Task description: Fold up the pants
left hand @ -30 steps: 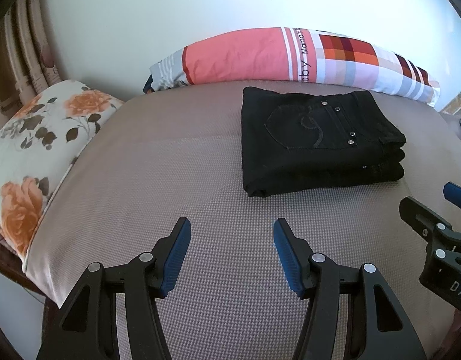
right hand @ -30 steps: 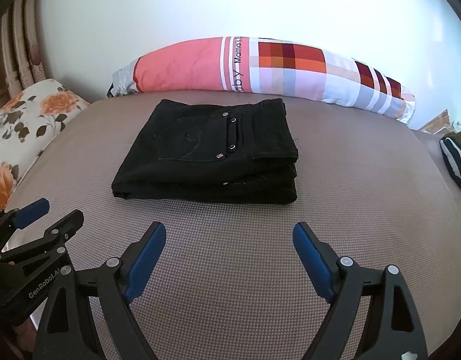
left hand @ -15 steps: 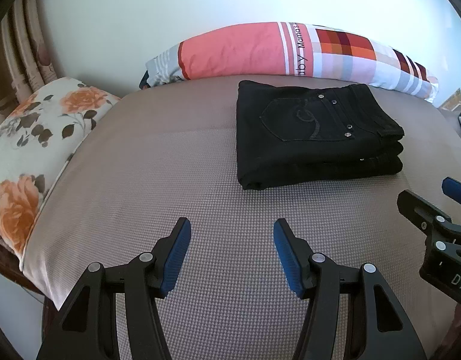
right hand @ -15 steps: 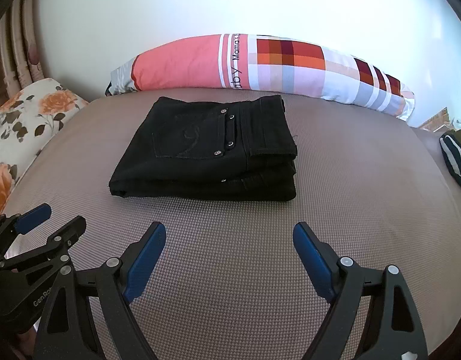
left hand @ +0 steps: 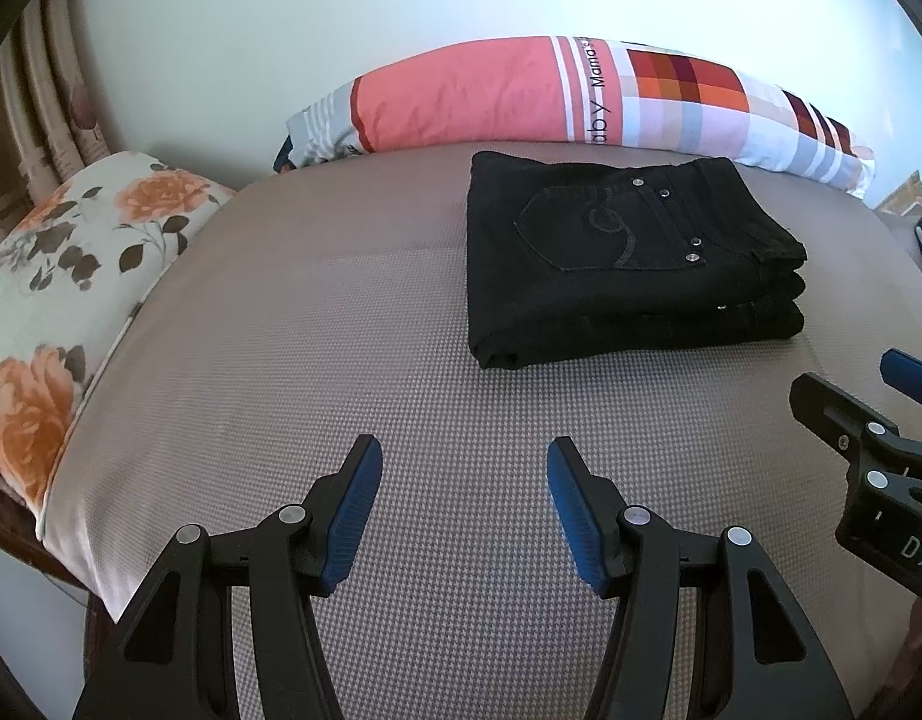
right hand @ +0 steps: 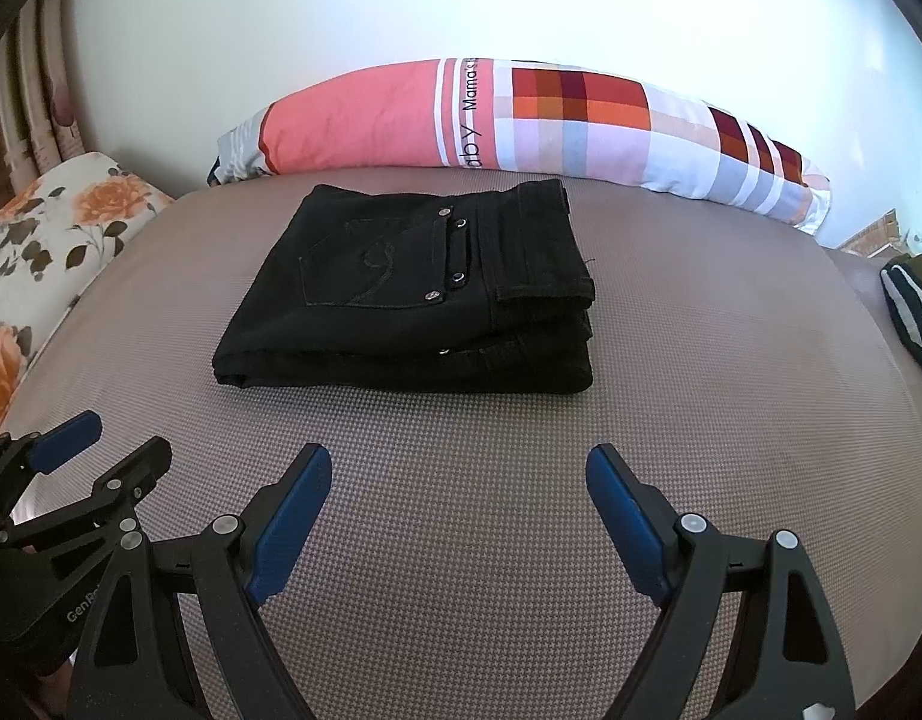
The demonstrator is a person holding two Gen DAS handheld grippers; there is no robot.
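Black pants [right hand: 413, 294] lie folded on the bed [right hand: 670, 396], far beyond your grippers; your right gripper [right hand: 459, 483] gapes wide and empty, your left gripper [left hand: 463, 480] narrower, also empty.

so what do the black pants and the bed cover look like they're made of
Black pants: likely denim, matte; stitched back pocket and metal rivets suggest jeans. Bed cover: a woven-looking fabric with a fine, houndstooth-like check, taupe, no sheen; the fibre can't be told.
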